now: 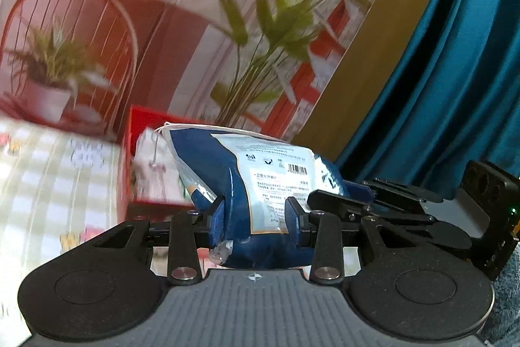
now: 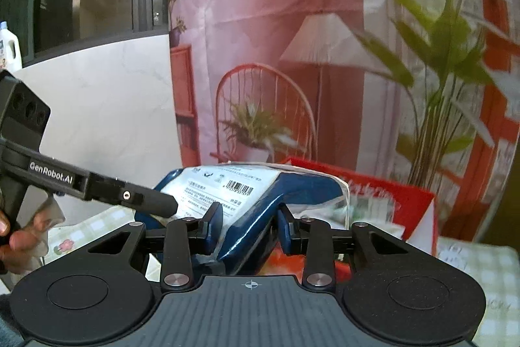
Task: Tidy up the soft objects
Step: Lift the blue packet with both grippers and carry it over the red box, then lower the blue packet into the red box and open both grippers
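Between both my tongs, left tongs and right tongs, blue plastic package pinched; red gift bag just behind, checked tablecloth below.

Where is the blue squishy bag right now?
In both wrist views the blue bag is pinched between the left gripper and right gripper, in front of the red box.

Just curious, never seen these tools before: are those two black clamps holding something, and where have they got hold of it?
Yes. Both hold one soft blue package: the left gripper pinches one end, the right gripper the other.
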### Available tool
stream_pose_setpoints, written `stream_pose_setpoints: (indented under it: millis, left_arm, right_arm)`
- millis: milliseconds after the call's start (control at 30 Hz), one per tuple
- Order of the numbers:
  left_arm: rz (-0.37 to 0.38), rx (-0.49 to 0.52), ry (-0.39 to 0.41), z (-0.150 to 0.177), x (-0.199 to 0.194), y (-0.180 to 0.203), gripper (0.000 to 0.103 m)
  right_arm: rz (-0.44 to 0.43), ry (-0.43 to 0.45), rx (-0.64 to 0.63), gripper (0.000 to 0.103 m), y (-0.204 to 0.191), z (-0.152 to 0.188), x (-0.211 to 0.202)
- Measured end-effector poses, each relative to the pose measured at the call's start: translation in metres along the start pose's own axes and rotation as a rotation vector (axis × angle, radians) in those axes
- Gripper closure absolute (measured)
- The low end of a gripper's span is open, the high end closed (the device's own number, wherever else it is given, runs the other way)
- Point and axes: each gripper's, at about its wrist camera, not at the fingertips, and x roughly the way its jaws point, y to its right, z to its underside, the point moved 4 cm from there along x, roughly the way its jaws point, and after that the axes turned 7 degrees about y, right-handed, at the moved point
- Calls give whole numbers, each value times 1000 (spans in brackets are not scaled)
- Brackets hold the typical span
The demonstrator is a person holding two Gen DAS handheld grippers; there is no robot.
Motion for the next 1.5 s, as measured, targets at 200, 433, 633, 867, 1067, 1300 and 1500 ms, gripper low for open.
stream_pose_setpoints:
  millis: [200, 433, 633, 867, 1067, 1300, 1500]
  left_arm:
    - [-39, 23, 24, -27, 38, -10, 63]
    - [-135, 62, -48, -38, 100, -37, 63]
    - [-204, 94, -161, -17, 133, -56, 63]
    - [-238, 99, -243, 2, 150, -71, 63]
    - [-244, 119, -253, 2, 156, -70, 62]
    - [-279, 144, -229, -2, 153, -67, 60]
    - [-301, 175, -200, -7, 145, -62, 48]
  right_arm:
    - [32, 24, -45, 71, 18, -22, 18]
    - [78, -14, -45, 71, 59, -22, 81]
    - [102, -115, 53, 71, 86, 6, 131]
    - [115, -265, 138, 71, 98, 47, 167]
    - [175, -378, 171, 72, 106, 65, 180]
    - [169, -383, 228, 72, 104, 67, 183]
    - [154, -384, 204, 71, 94, 65, 189]
